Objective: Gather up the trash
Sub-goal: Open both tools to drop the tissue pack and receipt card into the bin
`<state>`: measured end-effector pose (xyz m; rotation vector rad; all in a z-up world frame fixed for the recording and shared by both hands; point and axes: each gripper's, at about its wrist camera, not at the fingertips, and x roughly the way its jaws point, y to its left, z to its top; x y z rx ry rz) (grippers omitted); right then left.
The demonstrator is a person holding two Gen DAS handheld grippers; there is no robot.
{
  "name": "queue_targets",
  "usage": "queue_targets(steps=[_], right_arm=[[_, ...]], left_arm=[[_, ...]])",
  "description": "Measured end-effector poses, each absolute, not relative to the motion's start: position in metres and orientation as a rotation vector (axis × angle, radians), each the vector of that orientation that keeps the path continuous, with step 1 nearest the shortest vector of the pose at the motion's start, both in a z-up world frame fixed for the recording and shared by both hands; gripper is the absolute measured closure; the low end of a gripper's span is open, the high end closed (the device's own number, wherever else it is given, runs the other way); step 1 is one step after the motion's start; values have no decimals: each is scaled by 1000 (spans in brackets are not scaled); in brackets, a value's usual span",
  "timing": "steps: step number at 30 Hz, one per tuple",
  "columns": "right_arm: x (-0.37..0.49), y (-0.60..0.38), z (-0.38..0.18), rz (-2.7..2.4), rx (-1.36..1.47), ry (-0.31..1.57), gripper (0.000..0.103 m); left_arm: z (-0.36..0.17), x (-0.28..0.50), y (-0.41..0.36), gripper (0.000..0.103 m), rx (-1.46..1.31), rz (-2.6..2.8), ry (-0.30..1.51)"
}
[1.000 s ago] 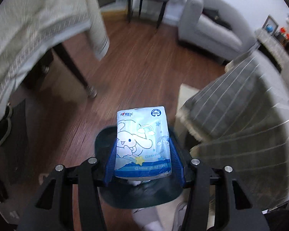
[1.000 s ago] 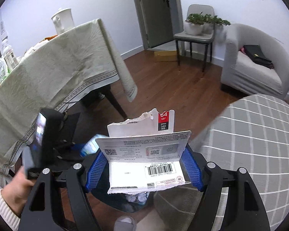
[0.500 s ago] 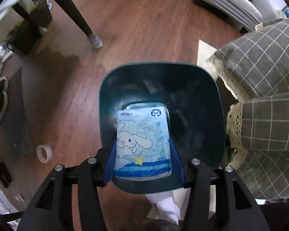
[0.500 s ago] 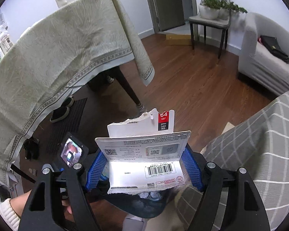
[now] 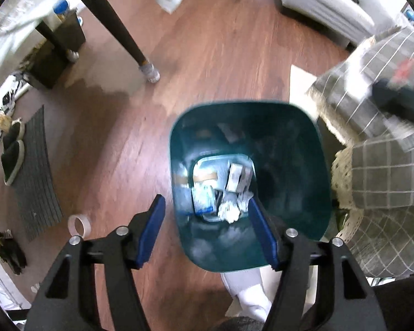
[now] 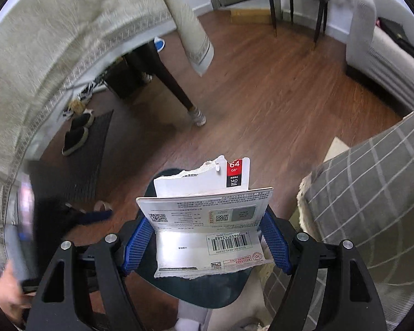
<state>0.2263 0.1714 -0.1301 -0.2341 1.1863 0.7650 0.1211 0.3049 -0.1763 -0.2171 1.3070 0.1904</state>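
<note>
A dark teal trash bin (image 5: 289,143) stands on the wood floor. Paper scraps, a crumpled tissue and a blue-white tissue pack (image 5: 204,195) lie at its bottom. My left gripper (image 5: 207,229) is open and empty, hovering over the bin's near side. My right gripper (image 6: 207,237) is shut on a torn white memory card package (image 6: 207,215) with a barcode and red 64 GB label. It holds the package above the bin (image 6: 195,292), whose rim shows beneath. The left gripper shows blurred at the left edge of the right wrist view (image 6: 55,220).
A table with a beige cloth (image 6: 55,41) and dark leg (image 5: 124,35) stands at the left. A grey checked sofa cover (image 5: 386,179) is at the right. A tape roll (image 5: 79,224), slippers (image 5: 12,154) and a mat (image 5: 38,173) lie on the floor.
My left gripper opened and the blue-white tissue pack dropped into the bin. My right gripper, still holding the card package, tilted down toward the bin.
</note>
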Motion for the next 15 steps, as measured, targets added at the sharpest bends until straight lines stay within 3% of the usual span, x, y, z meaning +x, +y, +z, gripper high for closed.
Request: queue_targets(steps=[15], right_arm=[[206, 197, -220, 745, -407, 1401, 28]], left_arm=[[-74, 108, 303, 59, -175, 312, 937]])
